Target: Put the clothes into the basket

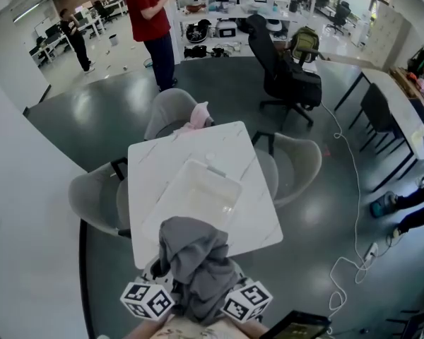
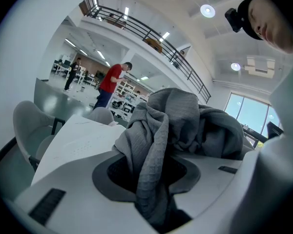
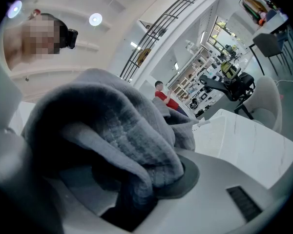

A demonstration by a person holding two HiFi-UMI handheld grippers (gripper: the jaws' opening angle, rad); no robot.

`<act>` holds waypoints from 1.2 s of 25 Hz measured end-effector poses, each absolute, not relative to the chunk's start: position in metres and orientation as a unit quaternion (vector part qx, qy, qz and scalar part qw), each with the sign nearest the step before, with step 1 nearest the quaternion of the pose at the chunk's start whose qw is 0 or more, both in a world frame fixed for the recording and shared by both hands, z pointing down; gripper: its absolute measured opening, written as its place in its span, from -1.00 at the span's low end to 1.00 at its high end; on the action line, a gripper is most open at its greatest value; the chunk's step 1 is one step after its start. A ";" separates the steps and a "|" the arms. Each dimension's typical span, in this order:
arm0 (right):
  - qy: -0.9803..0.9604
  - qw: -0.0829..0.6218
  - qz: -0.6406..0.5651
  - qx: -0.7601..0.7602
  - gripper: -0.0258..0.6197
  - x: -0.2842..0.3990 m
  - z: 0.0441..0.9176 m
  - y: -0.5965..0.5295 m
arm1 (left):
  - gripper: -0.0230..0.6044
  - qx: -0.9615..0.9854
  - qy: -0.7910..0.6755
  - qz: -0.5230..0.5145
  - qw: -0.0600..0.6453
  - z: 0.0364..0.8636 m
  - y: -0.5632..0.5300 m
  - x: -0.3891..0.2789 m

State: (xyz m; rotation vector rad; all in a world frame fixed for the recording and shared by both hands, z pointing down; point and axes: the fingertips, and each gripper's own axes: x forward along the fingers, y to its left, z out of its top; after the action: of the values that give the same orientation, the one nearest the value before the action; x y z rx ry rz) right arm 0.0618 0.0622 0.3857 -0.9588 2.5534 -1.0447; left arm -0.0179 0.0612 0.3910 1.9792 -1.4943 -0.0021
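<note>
A grey waffle-knit garment (image 1: 194, 260) hangs bunched between my two grippers at the near edge of the white table (image 1: 159, 157). My left gripper (image 1: 161, 268) is shut on it; in the left gripper view the garment (image 2: 171, 130) is pinched in the left gripper (image 2: 156, 182) and drapes over it. My right gripper (image 1: 232, 274) is shut on the other side; in the right gripper view the garment (image 3: 112, 130) folds thickly over the right gripper (image 3: 132, 194). The white basket (image 1: 210, 167) sits on the table just beyond the garment. The fingertips are hidden by fabric.
Grey chairs (image 1: 92, 196) stand around the table; the far one (image 1: 166, 108) carries a pink cloth (image 1: 198, 115). A black office chair (image 1: 279, 69) and a person in red (image 1: 150, 20) are farther back. A white cable (image 1: 353, 210) lies on the floor at right.
</note>
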 end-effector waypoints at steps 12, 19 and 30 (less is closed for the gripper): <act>0.864 0.095 -0.373 -0.326 -0.54 0.049 0.403 0.036 | -0.51 0.743 -0.571 0.000 0.349 0.409 0.036 -0.030; 0.862 0.087 -0.377 -0.328 -0.54 0.043 0.410 0.021 | -0.51 0.737 -0.577 -0.004 0.352 0.416 0.022 -0.038; 0.854 0.067 -0.393 -0.334 -0.54 0.031 0.424 0.000 | -0.51 0.727 -0.575 0.000 0.376 0.432 0.002 -0.049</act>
State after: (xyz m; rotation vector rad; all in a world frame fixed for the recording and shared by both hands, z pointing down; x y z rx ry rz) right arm 0.0312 0.0000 0.4244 -1.0084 2.5745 -1.1844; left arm -0.0493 0.0015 0.4318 1.8594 -1.4700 -0.0002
